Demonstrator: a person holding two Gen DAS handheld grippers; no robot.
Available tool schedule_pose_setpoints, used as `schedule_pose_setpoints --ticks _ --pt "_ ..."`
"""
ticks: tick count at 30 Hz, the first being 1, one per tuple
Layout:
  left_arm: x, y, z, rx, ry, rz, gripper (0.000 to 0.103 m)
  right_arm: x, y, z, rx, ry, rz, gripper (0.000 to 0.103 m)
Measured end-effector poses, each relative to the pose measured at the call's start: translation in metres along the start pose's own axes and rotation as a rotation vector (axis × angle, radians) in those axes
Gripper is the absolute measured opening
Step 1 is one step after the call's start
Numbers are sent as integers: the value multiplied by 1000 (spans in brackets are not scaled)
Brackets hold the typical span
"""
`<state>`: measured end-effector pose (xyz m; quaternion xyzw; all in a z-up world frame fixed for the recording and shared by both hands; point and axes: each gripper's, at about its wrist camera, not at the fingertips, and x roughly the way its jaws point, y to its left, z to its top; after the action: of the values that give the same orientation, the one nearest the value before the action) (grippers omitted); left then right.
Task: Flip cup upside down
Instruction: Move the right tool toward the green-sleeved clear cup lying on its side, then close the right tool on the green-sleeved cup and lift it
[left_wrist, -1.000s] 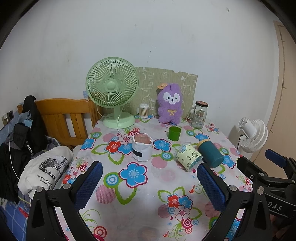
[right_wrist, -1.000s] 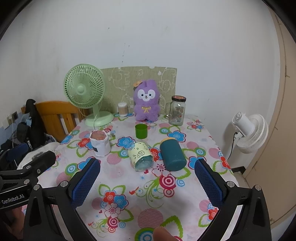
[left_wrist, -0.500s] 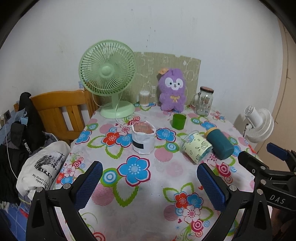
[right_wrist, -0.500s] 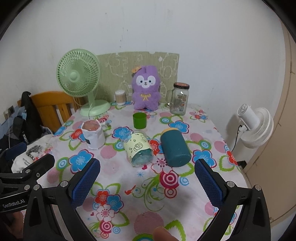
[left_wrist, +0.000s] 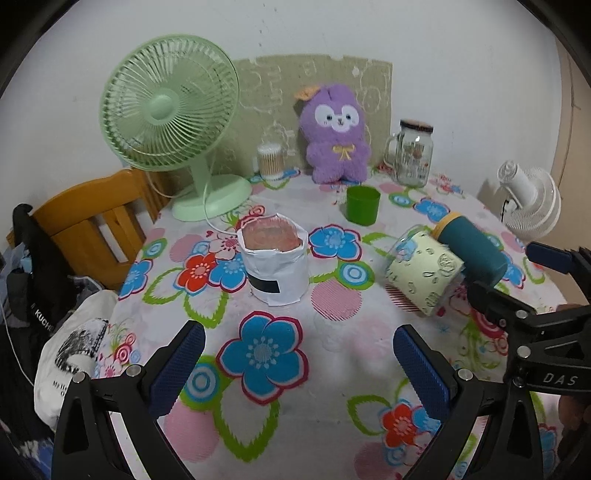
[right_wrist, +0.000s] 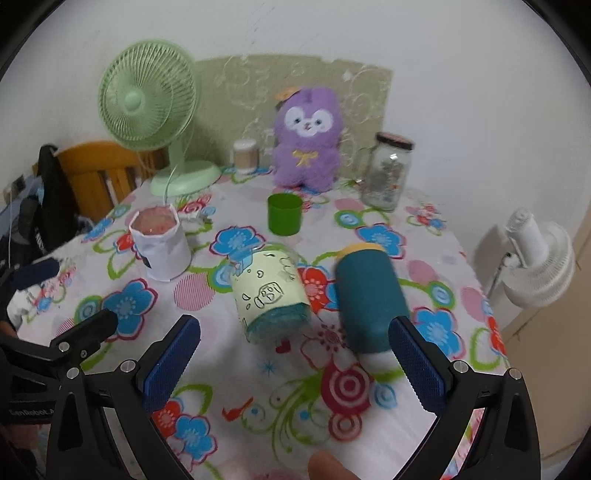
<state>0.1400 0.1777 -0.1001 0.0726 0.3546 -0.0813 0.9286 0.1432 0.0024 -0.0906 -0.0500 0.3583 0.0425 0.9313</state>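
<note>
A small green cup (left_wrist: 362, 205) stands upright, mouth up, on the flowered tablecloth (left_wrist: 266, 354) in front of a purple plush toy (left_wrist: 338, 134); it also shows in the right wrist view (right_wrist: 284, 213). My left gripper (left_wrist: 295, 363) is open and empty, well short of the cup. My right gripper (right_wrist: 295, 360) is open and empty, hovering just before a pale yellow jar (right_wrist: 269, 291) and a teal bottle (right_wrist: 369, 299), both lying on their sides. The right gripper also shows in the left wrist view (left_wrist: 517, 284).
A white paper-wrapped cup (left_wrist: 273, 266) stands left of centre. A green desk fan (left_wrist: 170, 110), a cotton-swab holder (left_wrist: 270, 160) and a glass jar mug (left_wrist: 412, 151) line the back. A wooden chair (left_wrist: 96, 229) stands left; a white fan (left_wrist: 532, 199) stands right.
Both grippers have moved forward toward the table's objects, which now look larger and closer. Both stay open. Nothing on the table has moved.
</note>
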Motion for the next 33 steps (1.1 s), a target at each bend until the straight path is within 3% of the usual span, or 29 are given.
schedule_pose_setpoints --ticks 6,19,22,24,33 --pt "32 3 11 61 60 -8 103 36 7 9 -70 36 43 103" --pt "63 -1 11 132 113 -1 103 78 12 8 -142 96 29 102" --pt "61 2 12 122 110 -2 103 86 16 6 -167 117 28 84" --pt "59 4 13 117 105 -2 103 92 16 4 -168 139 41 65" --pt "30 13 9 83 71 -13 103 65 20 4 -141 92 60 64"
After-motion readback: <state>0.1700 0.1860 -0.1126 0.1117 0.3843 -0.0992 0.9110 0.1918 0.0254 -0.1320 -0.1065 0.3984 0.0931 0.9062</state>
